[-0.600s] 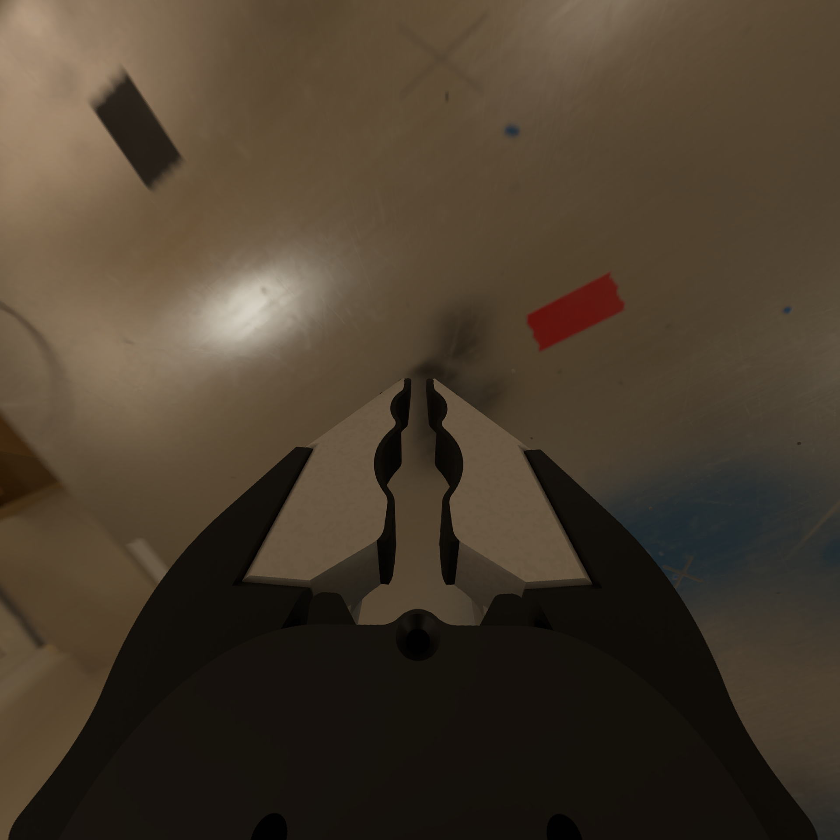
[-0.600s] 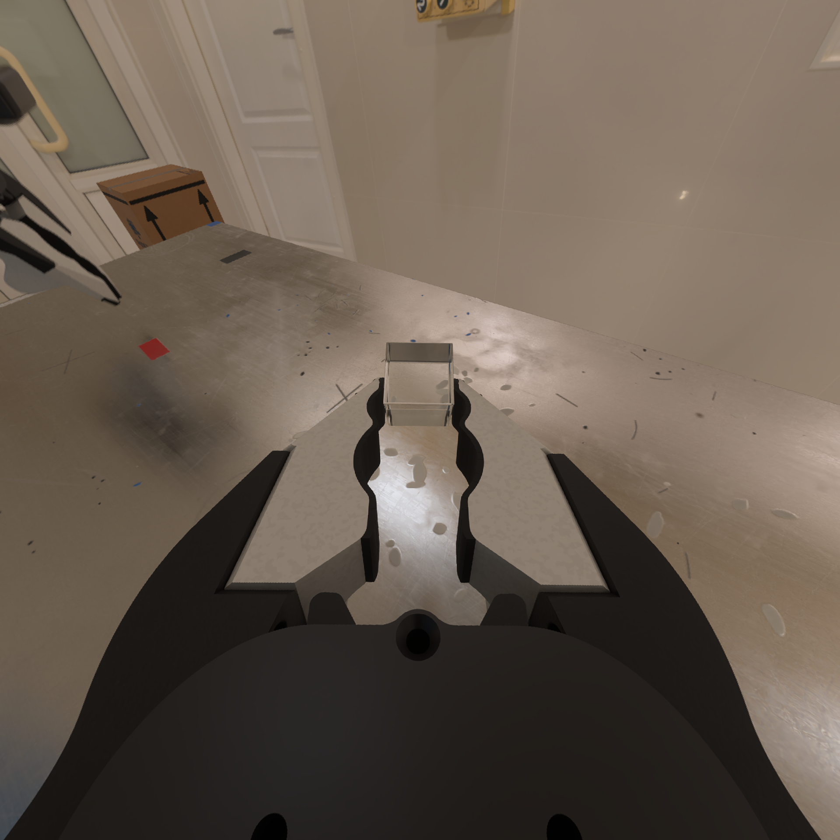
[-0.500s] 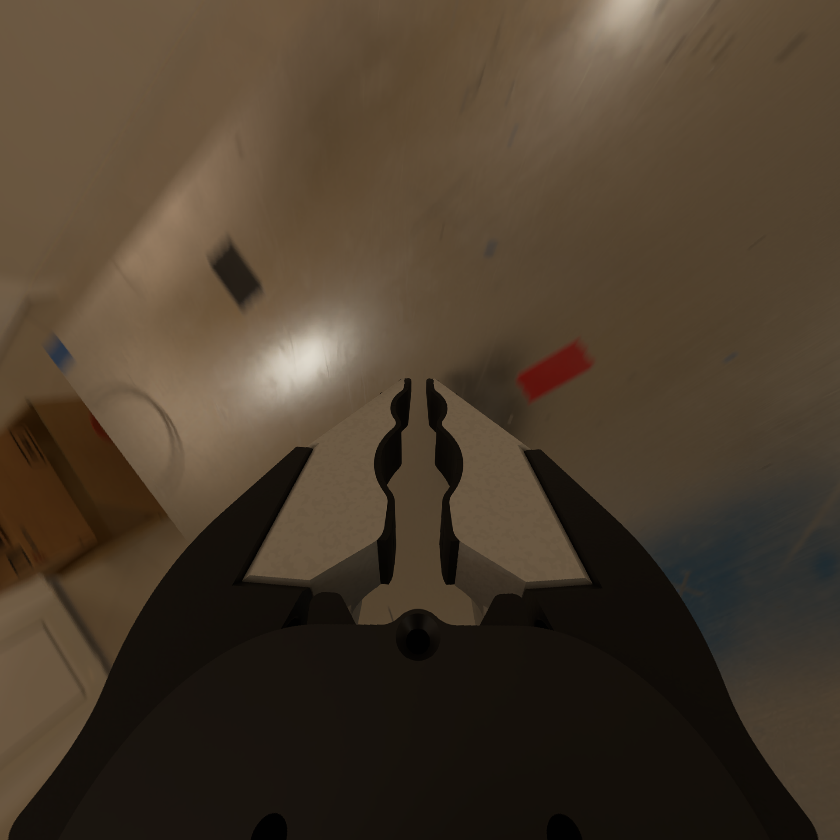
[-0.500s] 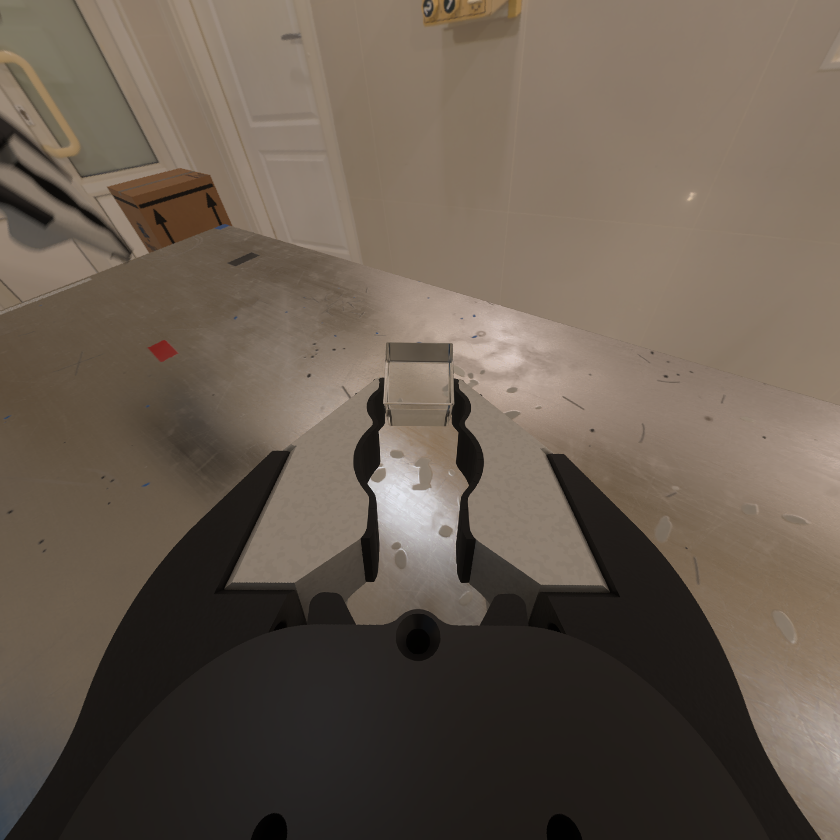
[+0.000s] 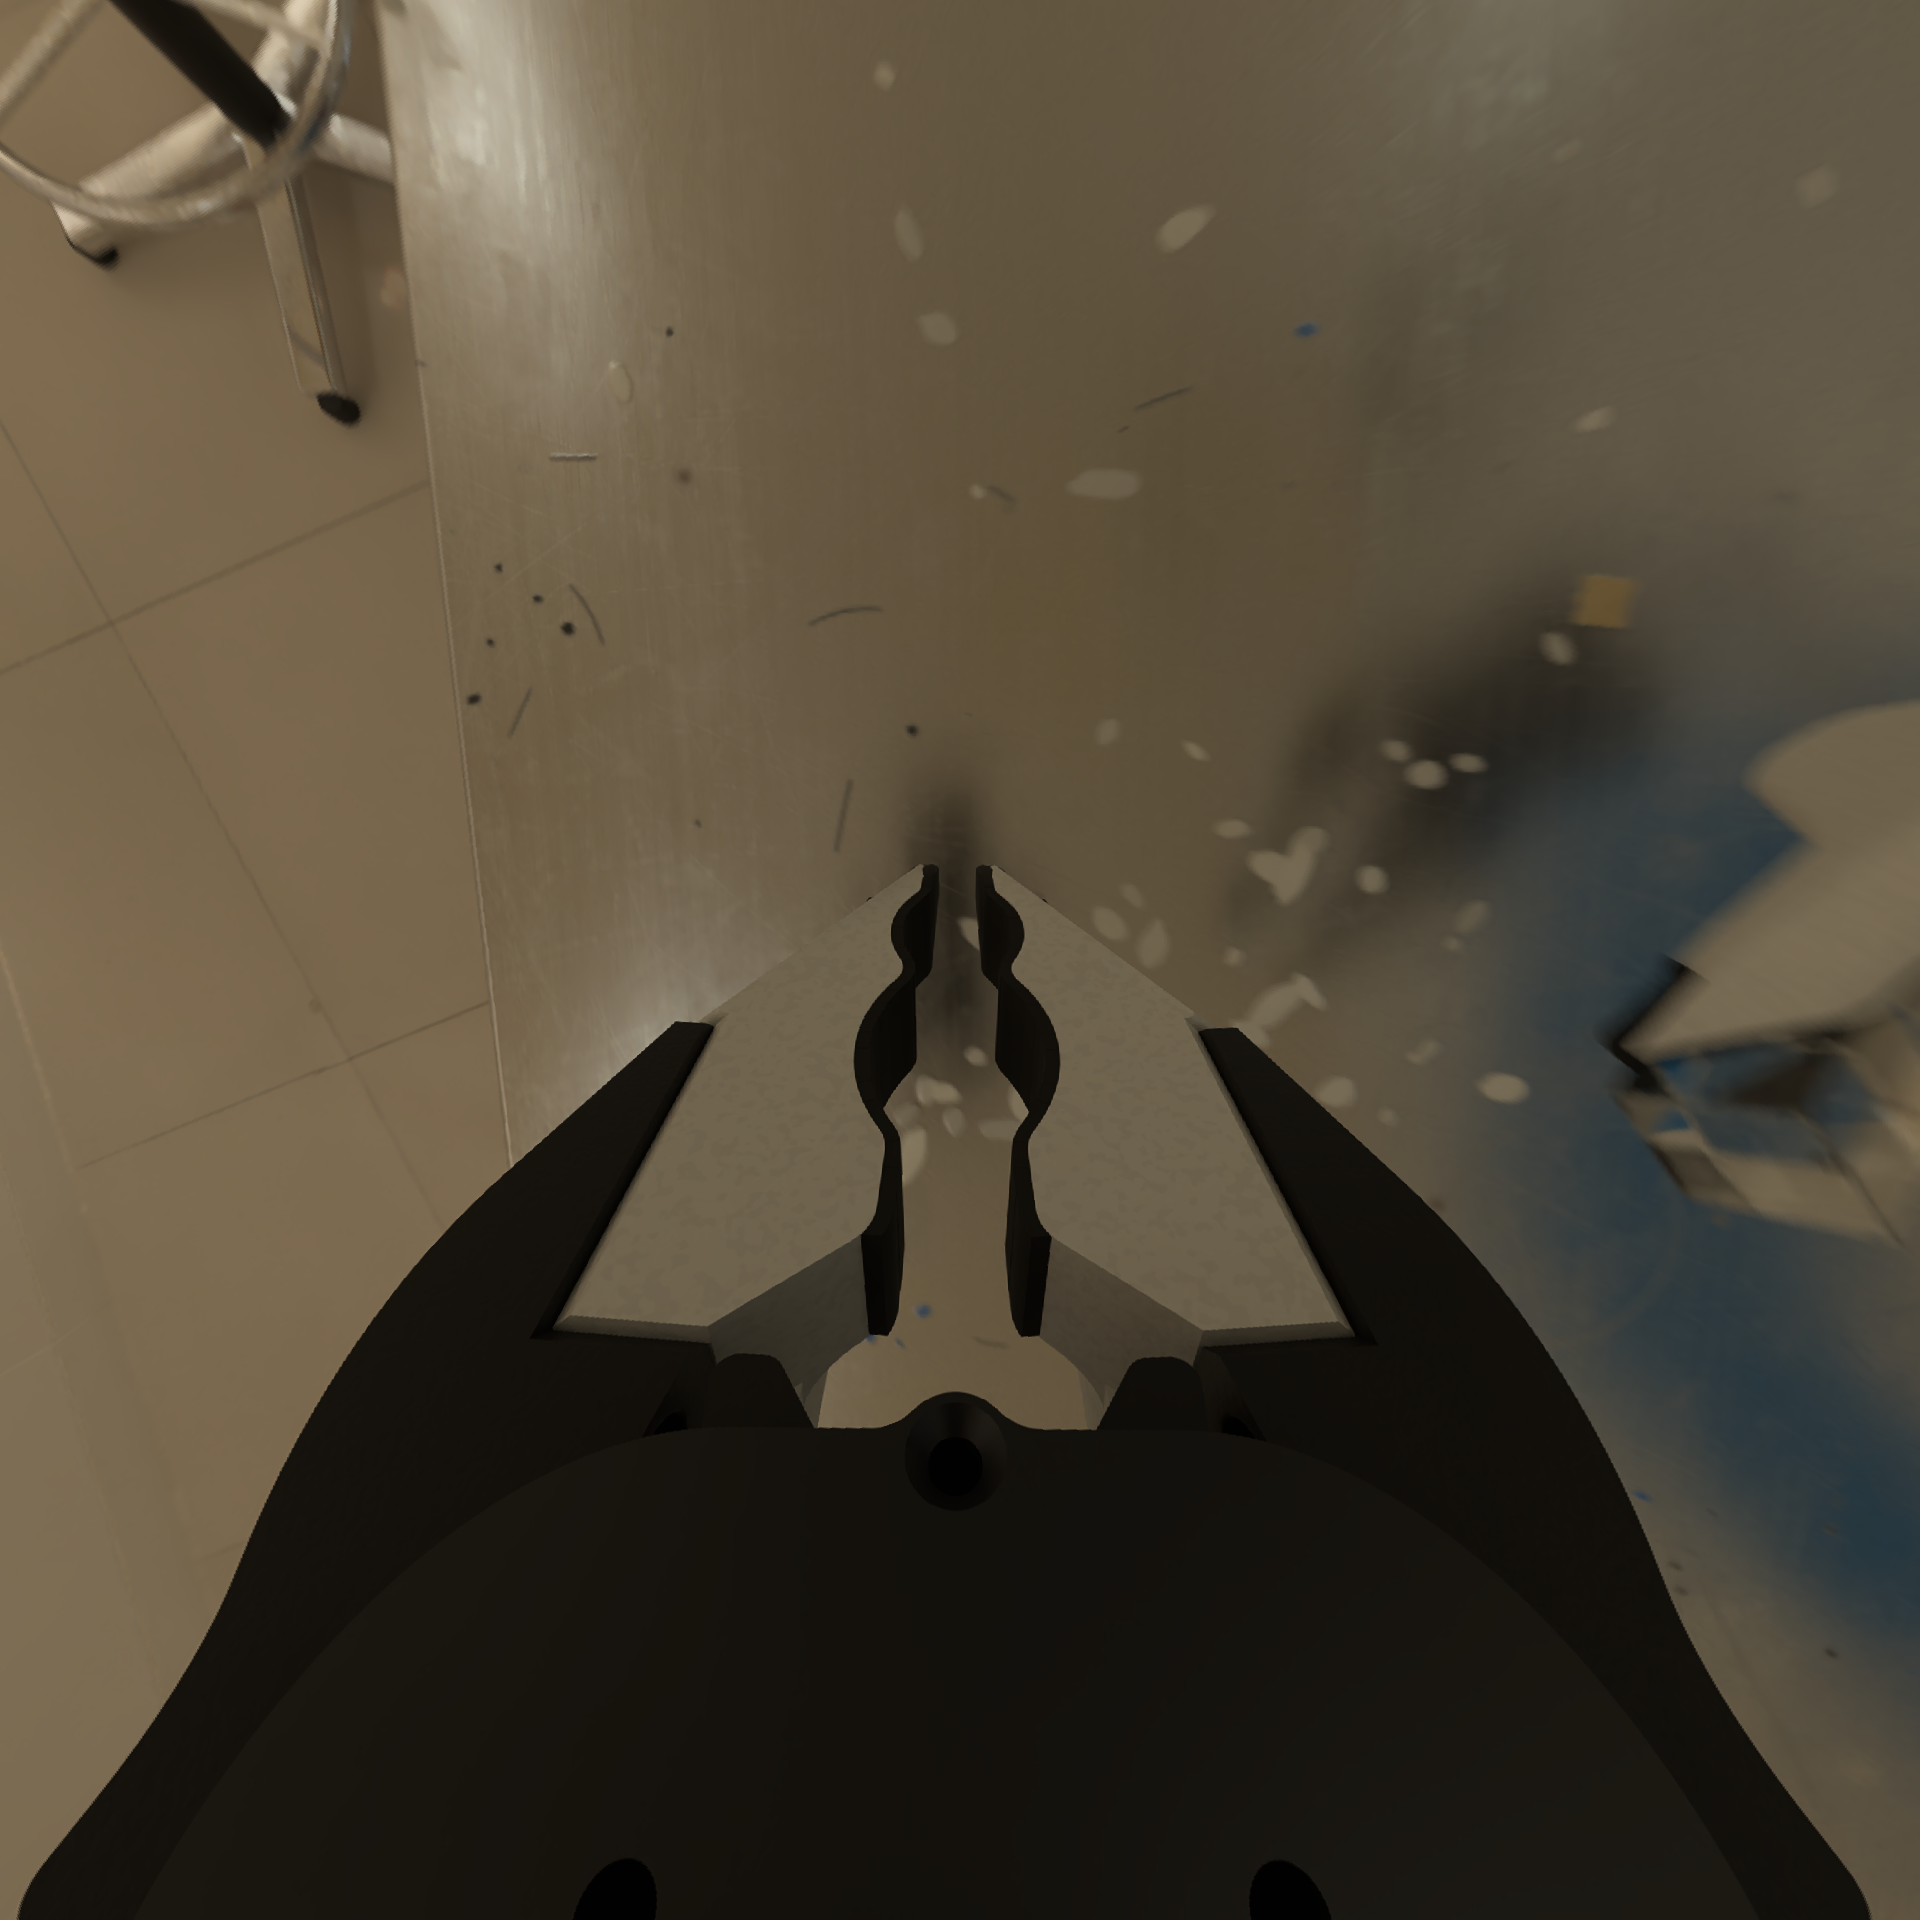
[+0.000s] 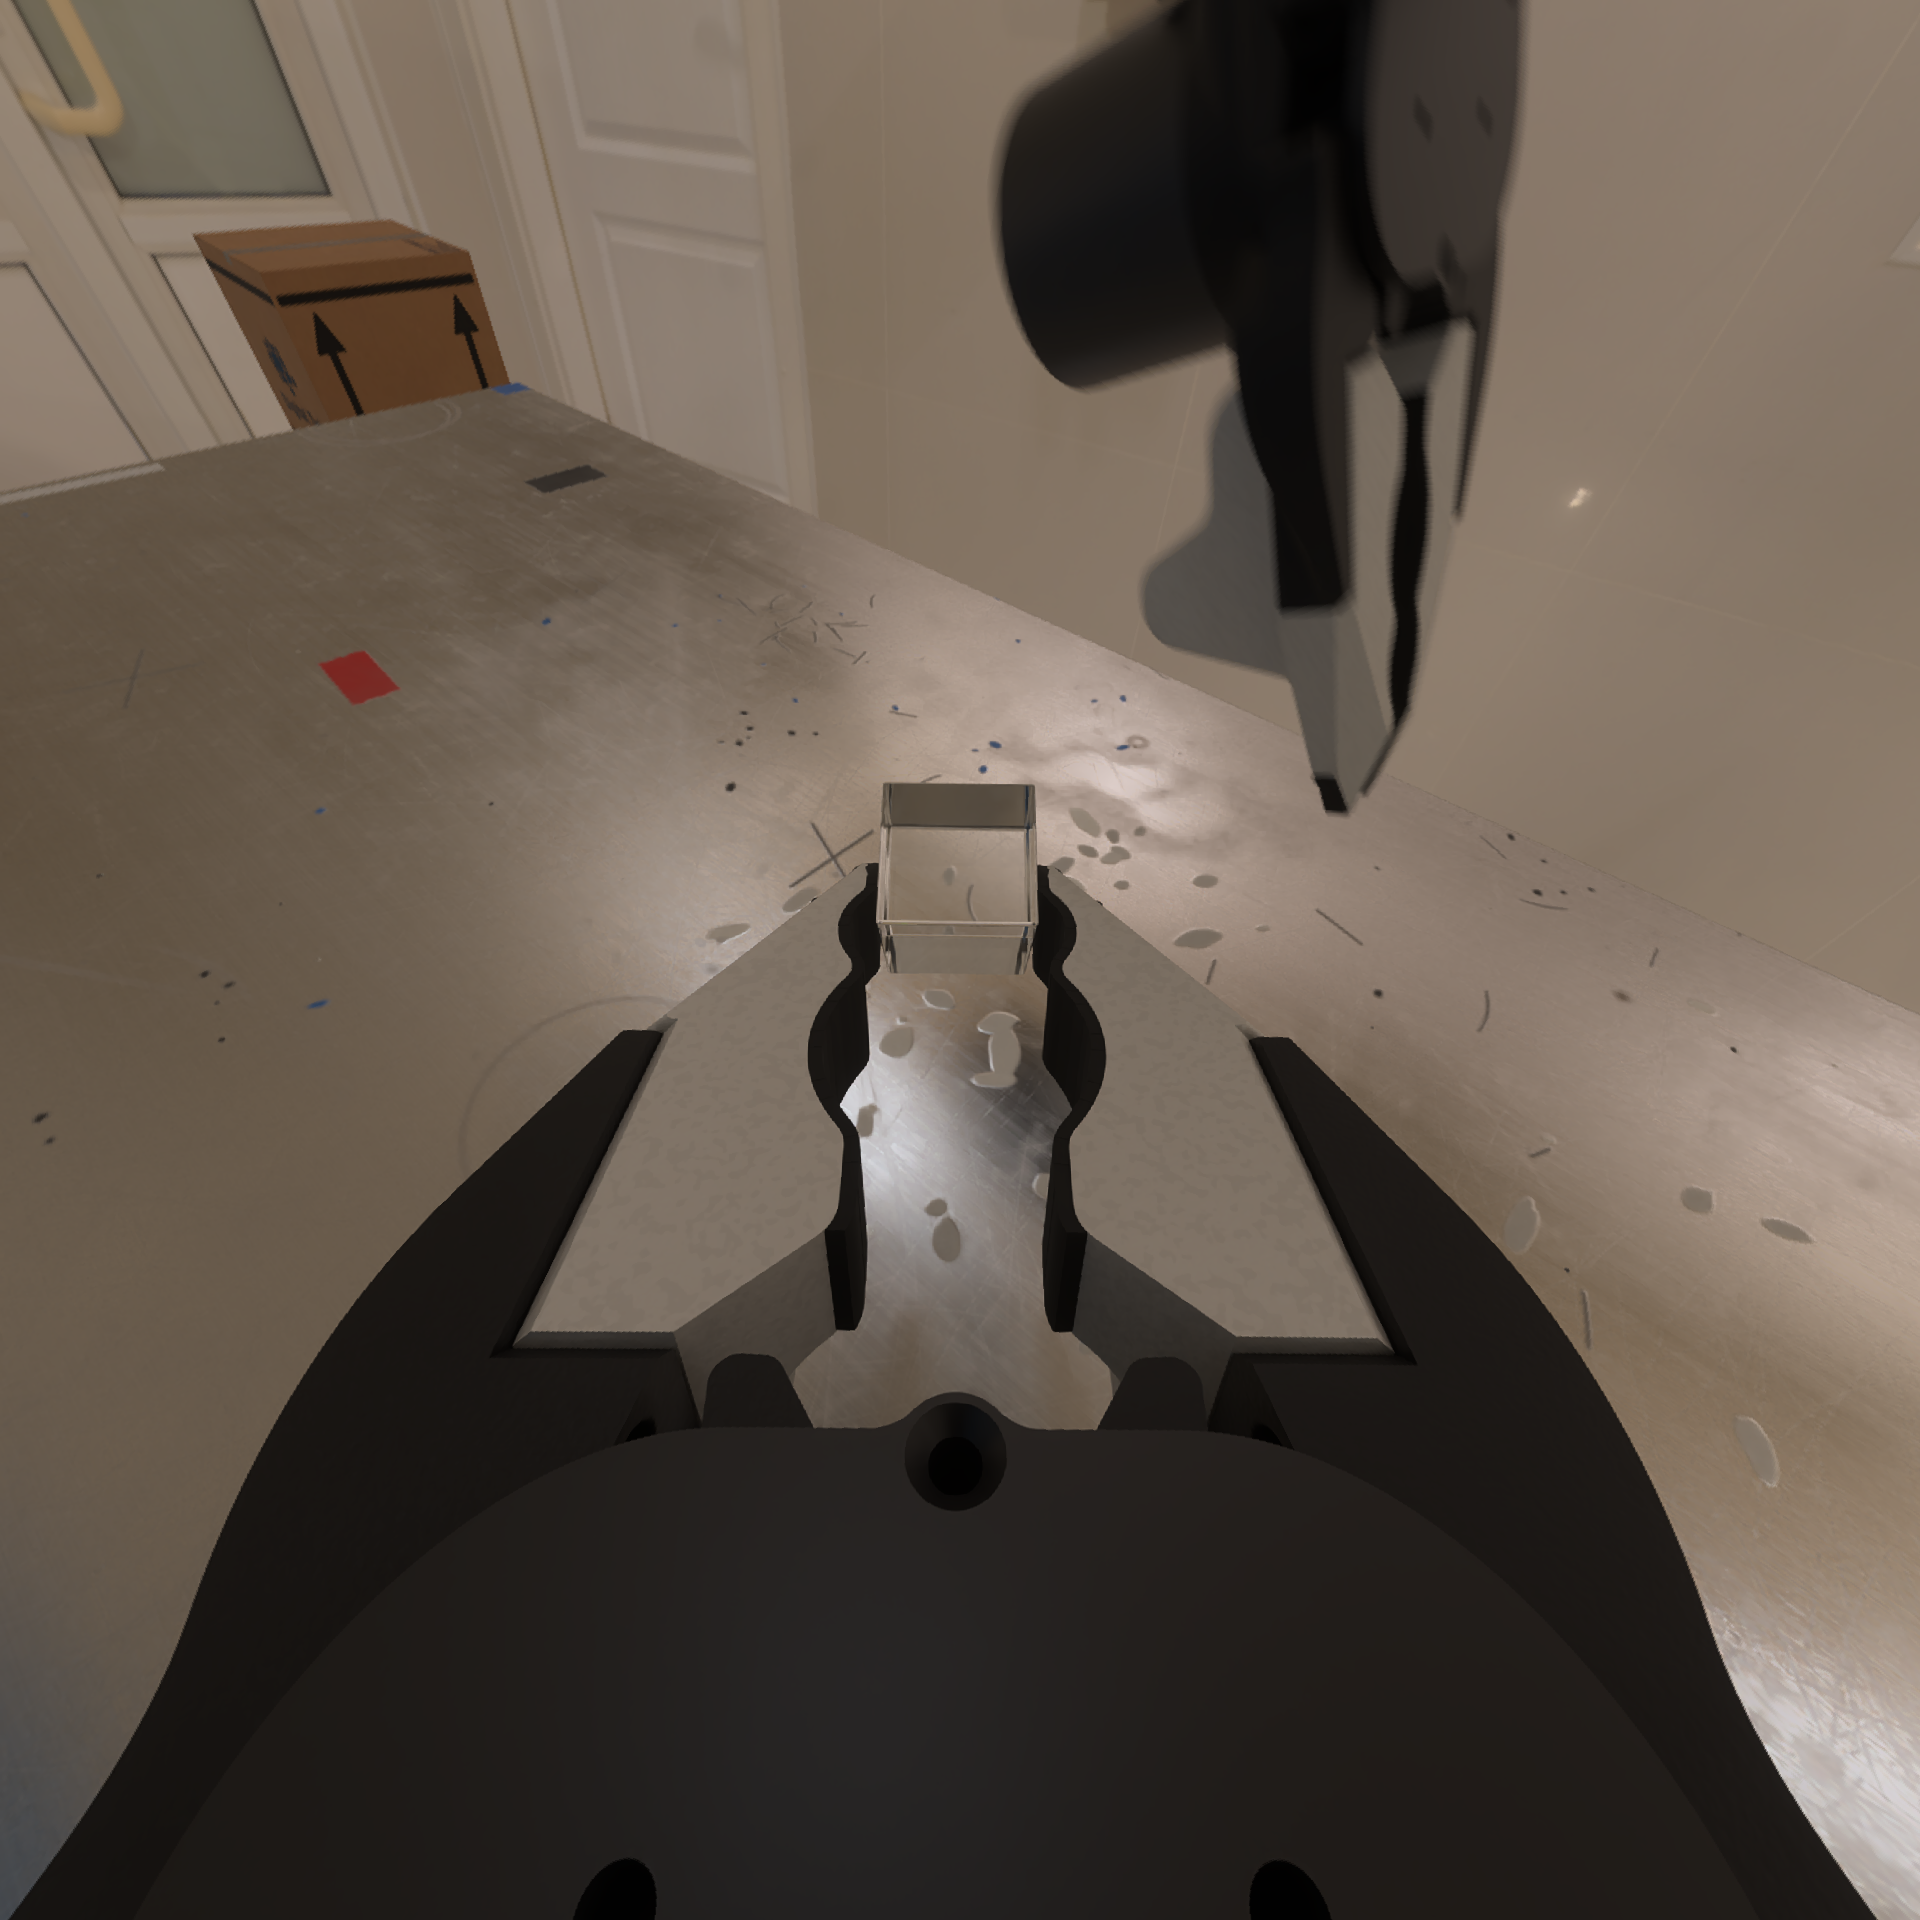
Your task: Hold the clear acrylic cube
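We are gripping the small clear acrylic cube [image 6: 956,883] between the tips of our right gripper [image 6: 956,914], holding it just above the scuffed grey metal table [image 6: 416,831]. Half a second ago our left gripper [image 5: 956,878] was hanging far left over the red tape patch [image 6: 358,676]; now, jaws nearly closed and empty, it is hovering right of the cube, seemingly coming in as support.

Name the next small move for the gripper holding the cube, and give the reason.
Probably none beyond keeping the right gripper shut and steady: the clear acrylic cube already sits clamped between its fingers above the table, and the left gripper hangs close by, empty.
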Tool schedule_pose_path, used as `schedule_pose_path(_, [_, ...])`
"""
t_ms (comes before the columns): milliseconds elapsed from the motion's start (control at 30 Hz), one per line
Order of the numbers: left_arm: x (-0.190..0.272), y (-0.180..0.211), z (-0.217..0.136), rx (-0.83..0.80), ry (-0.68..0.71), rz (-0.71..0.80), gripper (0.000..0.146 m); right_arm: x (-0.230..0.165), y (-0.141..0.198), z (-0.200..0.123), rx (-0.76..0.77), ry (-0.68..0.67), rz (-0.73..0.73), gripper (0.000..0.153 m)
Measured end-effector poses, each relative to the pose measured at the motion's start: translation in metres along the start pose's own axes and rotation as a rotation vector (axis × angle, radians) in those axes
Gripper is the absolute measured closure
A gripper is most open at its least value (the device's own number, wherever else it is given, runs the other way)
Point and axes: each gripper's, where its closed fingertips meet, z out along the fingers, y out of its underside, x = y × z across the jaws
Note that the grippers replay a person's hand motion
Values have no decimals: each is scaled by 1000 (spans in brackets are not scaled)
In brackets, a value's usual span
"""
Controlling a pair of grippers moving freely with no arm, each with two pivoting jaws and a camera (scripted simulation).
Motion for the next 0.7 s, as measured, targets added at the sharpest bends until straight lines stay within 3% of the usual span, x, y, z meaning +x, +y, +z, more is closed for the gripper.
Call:
schedule_pose_path(200, [-14,8,43,-99,52,-80,139,-3,3,1,-15,-8,-12,124])
schedule_pose_path(700, [-13,16,52,-99,62,-107,140,-6,8,5,-41,-28,-1,124])
